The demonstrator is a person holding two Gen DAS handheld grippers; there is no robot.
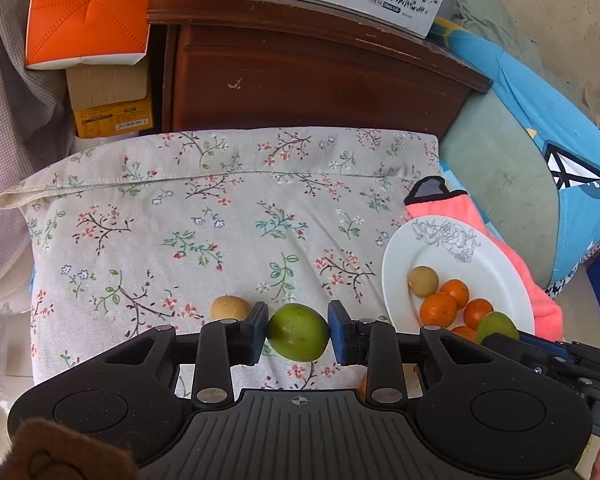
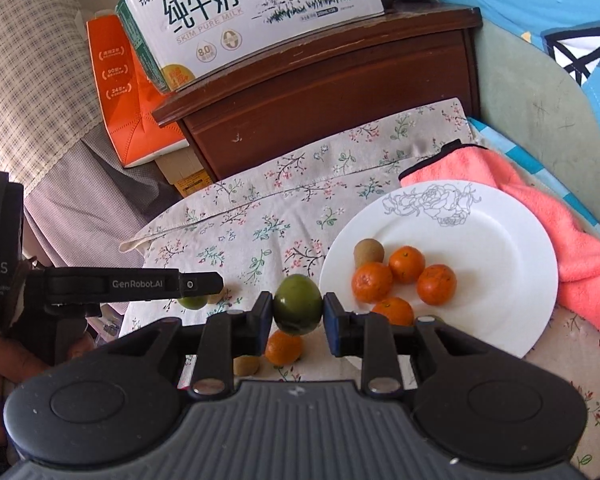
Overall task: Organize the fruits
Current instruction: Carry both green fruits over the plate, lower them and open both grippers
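— What stands behind the flowered cloth (image 1: 204,232)?
— A dark wooden cabinet (image 1: 300,80), a milk carton box (image 2: 252,12) on top, an orange box (image 1: 88,12) at its left.
— And right?
— Blue and green bedding (image 1: 540,128), in daylight.

left gripper (image 1: 298,332): black body, blue pads, silver screws | right gripper (image 2: 297,312): same, ribbed grey base

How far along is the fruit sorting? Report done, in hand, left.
Done: four oranges and a brown fruit sit on the white plate. In hand: the left tongs and right tongs each grip a green fruit. Left: a loose orange and two small brown fruits on the floral cloth.
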